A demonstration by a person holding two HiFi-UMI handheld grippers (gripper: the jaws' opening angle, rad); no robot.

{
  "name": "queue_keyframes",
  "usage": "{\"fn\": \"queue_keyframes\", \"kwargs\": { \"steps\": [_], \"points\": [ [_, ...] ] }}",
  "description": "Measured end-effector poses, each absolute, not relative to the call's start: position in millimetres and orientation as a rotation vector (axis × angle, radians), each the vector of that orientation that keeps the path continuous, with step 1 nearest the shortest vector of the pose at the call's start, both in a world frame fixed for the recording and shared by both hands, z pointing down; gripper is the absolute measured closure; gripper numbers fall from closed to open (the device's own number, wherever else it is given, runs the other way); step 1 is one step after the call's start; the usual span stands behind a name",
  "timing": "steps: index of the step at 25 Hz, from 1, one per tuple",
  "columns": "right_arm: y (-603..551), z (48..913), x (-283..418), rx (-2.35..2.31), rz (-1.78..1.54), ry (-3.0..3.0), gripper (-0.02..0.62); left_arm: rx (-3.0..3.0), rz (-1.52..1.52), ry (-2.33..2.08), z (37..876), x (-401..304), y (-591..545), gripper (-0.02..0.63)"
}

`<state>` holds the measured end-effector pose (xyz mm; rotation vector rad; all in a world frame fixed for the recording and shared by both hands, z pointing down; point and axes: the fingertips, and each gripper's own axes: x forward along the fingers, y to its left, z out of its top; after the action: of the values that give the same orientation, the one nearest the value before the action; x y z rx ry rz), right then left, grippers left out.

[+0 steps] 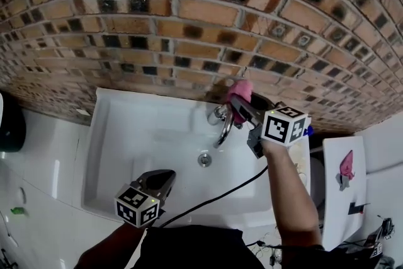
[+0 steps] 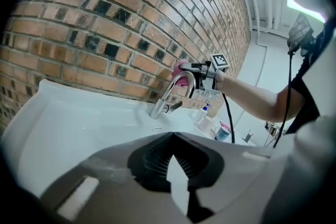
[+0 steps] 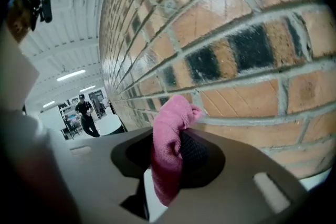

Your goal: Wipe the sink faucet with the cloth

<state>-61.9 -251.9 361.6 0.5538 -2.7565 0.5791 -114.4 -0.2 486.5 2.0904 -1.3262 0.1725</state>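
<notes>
Head view: the white rectangular ceramic sink [image 1: 119, 135] sits below a red-brown brick wall [image 1: 189, 9]. The curved chrome faucet [image 1: 223, 124] stands at the sink's back edge. The right gripper [image 1: 244, 107] reaches in from the right w/ the pink microfibre cloth [image 1: 239, 92] at its tip. The cloth is up at the top of the faucet, close to the bricks. The left gripper [image 1: 162, 181] hangs over the sink's front edge, well apart from the faucet.

Left gripper view: the left gripper's [image 2: 173, 136] jaws are together w/ nothing between them. Further off, the cloth [image 2: 182, 65] sits on or just behind the crown of the faucet [image 2: 170, 94]. Contact can't be confirmed from here. The right gripper [image 2: 202, 68] is right beside it.

Right gripper view: the right gripper's [image 3: 176, 149] jaws are clamped on the cloth [image 3: 170, 123], which bunches above them and hangs below. Only brick shows ahead; no faucet in this view.

Progress, as a judgement: the cloth is picked up and brought to the faucet, so wiping looks to be at or near the top of the arch. The spout, base and handle probably remain. No view shows which parts are already clean.
</notes>
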Motion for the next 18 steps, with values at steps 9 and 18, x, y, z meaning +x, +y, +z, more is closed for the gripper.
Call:
{"fn": "queue_keyframes", "kwargs": {
  "steps": [9, 18],
  "points": [
    [-208.4, 342.0, -68.4, 0.565, 0.06, -2.667, 0.474, 2.163, 0.156, -1.32, 471.1, -111.5, 15.1, 0.6],
    [-159.5, 343.6, -72.5, 0.574, -0.254, -2.577, 0.475, 2.182, 0.152, -1.339, 463.7, -122.9, 37.8, 0.6]
  ]
}}
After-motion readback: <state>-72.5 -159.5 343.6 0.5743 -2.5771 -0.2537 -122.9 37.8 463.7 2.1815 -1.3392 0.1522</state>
